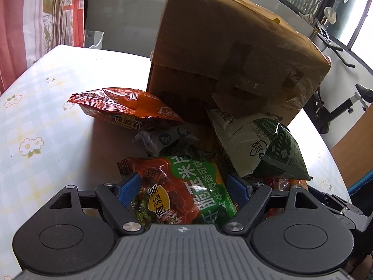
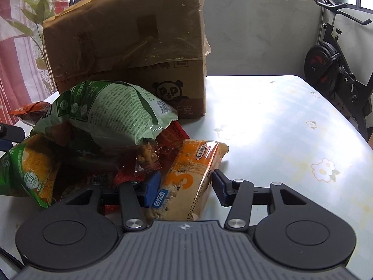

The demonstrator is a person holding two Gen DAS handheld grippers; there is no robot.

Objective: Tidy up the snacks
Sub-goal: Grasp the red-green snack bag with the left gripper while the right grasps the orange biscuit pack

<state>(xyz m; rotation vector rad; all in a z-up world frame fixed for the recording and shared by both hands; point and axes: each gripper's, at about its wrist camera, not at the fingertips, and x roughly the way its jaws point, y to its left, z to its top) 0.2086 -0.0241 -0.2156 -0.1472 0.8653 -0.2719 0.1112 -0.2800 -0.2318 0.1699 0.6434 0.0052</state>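
Counted approx: 1 cardboard box (image 2: pixel 130 53); 2 large green snack bags (image 2: pixel 109 116) (image 1: pixel 186 186); 1 red-orange bag (image 1: pixel 116 105); 1 orange cracker pack (image 2: pixel 188 177); 1 small grey-white wrapper (image 1: pixel 163 140); several small red wrapped pcs (image 2: pixel 149 158), no. unclear.

A pale checked tablecloth (image 2: pixel 291 126) printed with white, yellow-centred flowers is shown. The cardboard box (image 2: pixel 130 53) is plain brown, marked with a black-and-white panda face. Snack packets are seen in red-orange (image 1: pixel 121 107), in green and red with a yellow badge (image 1: pixel 184 186), in pale and dark green (image 2: pixel 112 114), and in orange and cream (image 2: pixel 191 175). Blue pads (image 1: pixel 129 189) are carried on black gripper parts. A red-and-white curtain (image 1: pixel 35 18) is visible.
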